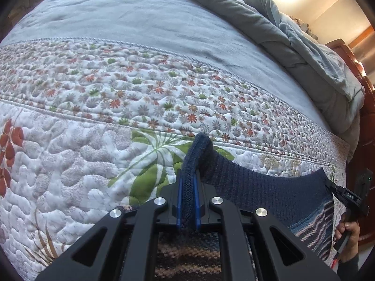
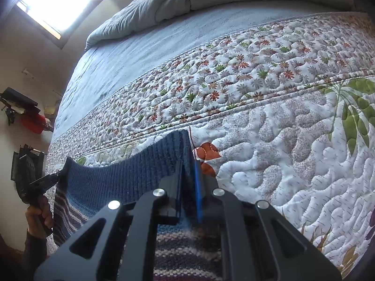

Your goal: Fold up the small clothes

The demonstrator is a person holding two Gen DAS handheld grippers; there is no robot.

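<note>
A small knitted garment (image 1: 257, 182), navy at its ribbed edge with blue, purple and cream stripes lower down, hangs stretched between both grippers above the quilted bed. My left gripper (image 1: 188, 182) is shut on one corner of the ribbed edge. My right gripper (image 2: 188, 178) is shut on the other corner of the garment (image 2: 131, 175). The right gripper also shows at the right edge of the left wrist view (image 1: 332, 187), and the left gripper shows at the left of the right wrist view (image 2: 56, 178), each pinching its corner.
A white floral quilt (image 1: 70, 164) covers the near part of the bed, with a blue-grey blanket (image 1: 140, 18) beyond it. A rumpled grey duvet (image 1: 293, 35) lies at the head of the bed. A wooden bed frame (image 1: 368, 117) stands at the right.
</note>
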